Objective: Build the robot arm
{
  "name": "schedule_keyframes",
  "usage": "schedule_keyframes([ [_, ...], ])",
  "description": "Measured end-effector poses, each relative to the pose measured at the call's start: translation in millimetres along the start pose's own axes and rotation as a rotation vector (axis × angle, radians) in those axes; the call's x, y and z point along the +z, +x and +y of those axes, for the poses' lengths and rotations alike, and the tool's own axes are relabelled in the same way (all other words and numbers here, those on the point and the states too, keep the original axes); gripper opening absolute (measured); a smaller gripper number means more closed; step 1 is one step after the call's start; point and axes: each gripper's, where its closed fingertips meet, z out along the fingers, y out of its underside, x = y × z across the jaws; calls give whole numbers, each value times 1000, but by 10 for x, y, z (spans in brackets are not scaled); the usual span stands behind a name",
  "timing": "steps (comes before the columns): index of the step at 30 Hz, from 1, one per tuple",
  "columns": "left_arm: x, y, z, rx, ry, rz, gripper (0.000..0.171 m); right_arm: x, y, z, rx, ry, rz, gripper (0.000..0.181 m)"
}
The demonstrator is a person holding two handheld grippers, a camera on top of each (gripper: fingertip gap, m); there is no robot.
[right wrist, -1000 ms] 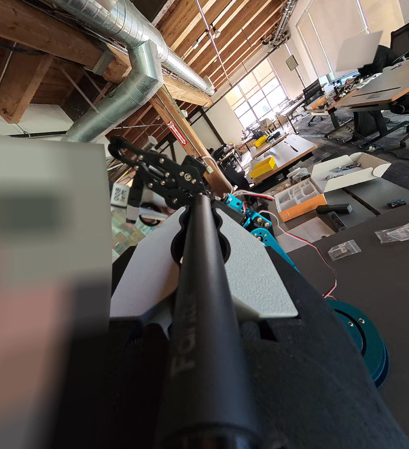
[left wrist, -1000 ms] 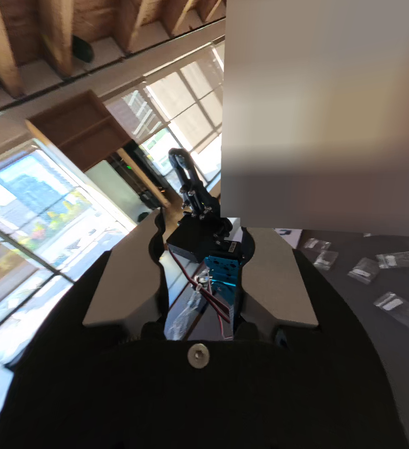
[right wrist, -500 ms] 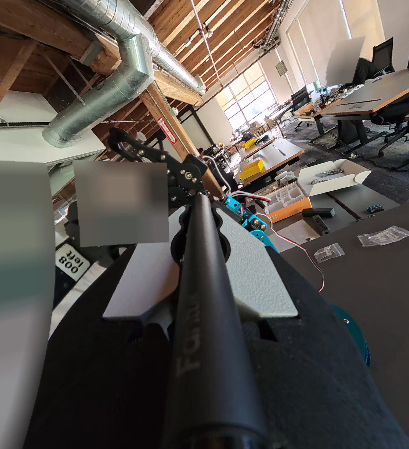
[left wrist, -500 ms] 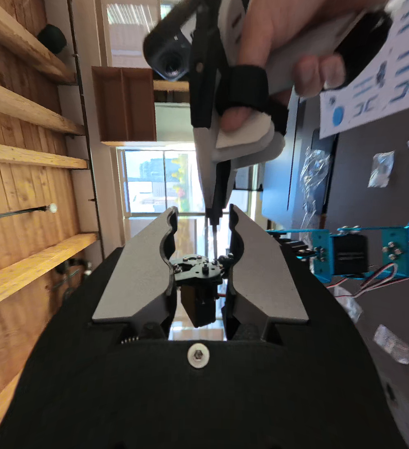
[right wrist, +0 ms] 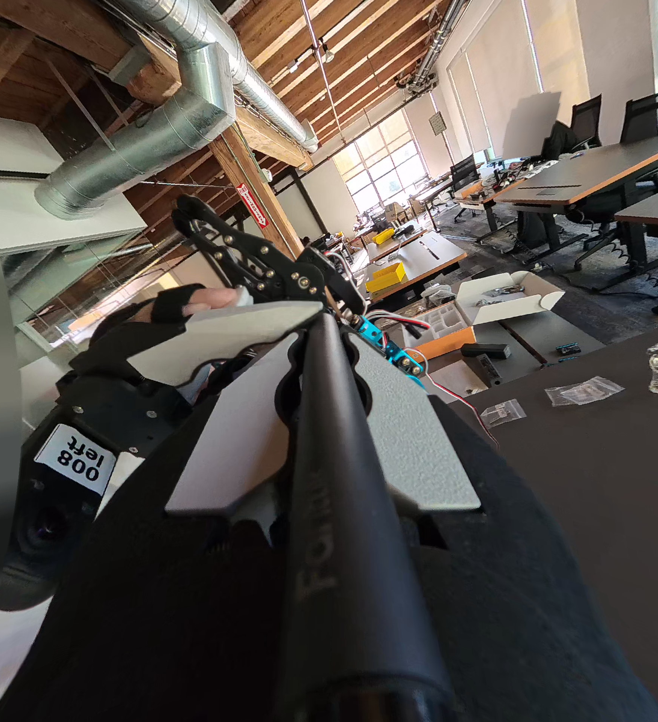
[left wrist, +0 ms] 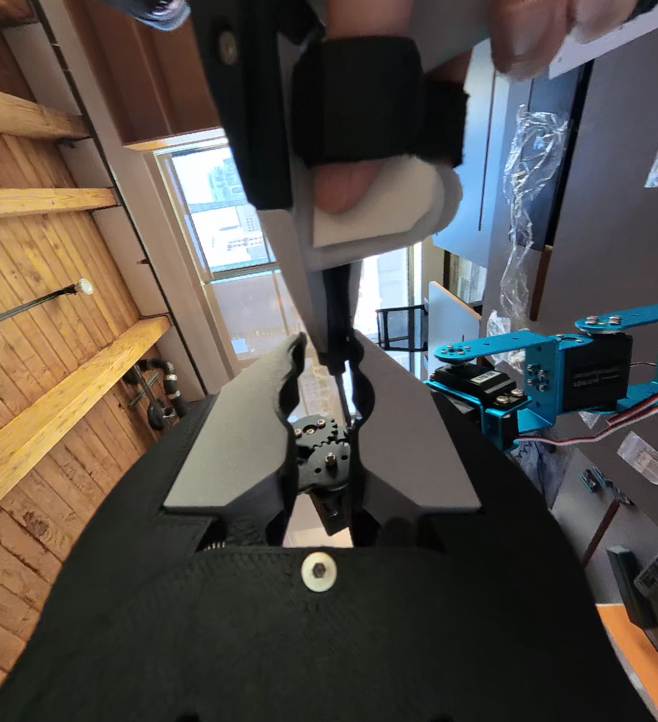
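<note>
Black screwdriver (right wrist: pixel 331 449) pinched tight in the right tool (right wrist: pixel 321 351), its tip meeting the little black geared claw (left wrist: pixel 321 449) that the left tool (left wrist: pixel 329 363) clamps narrowly, beside the blue arm (left wrist: pixel 546 390) above the dark table (right wrist: pixel 593 449).

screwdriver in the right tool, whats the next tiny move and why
Probably ease the screwdriver tip squarely into the screw, then turn. In the left wrist view its thin shaft ends at the black claw assembly, which the left tool clamps steady.
</note>
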Motion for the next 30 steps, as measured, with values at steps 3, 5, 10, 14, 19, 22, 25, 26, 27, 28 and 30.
schedule_keyframes([
  [3,11,0,-15,1,-4,2,18,-19,6,-6,-30,-5,3,18],
  [5,-8,3,-27,-27,4,15,17,-29,-17,-3,-70,-11,-11,18],
  [10,-39,6,-31,-43,16,17,16,-115,3,39,-298,-51,10,31],
  [14,-52,2,-31,-54,27,16,16,-316,-87,-59,-375,-2,-73,33],
  [19,-66,20,-64,-65,53,23,16,-553,-160,-119,-459,32,-177,25],
  [22,-71,-16,-44,-74,48,1,15,-531,-103,-51,-507,5,-156,25],
  [25,-79,-30,-28,-91,62,-6,15,-522,-155,-97,-543,64,-175,25],
  [26,-85,-31,-23,-94,62,-6,15,-516,-156,-106,-549,73,-173,25],
  [27,-90,-34,-16,-96,59,-7,15,-506,-153,-87,-553,60,-176,25],
  [28,-90,-34,-5,-98,54,-7,15,-492,-127,-67,-561,39,-164,25],
  [30,-85,-32,12,-101,46,-7,15,-474,-97,-41,-609,15,-136,25],
])
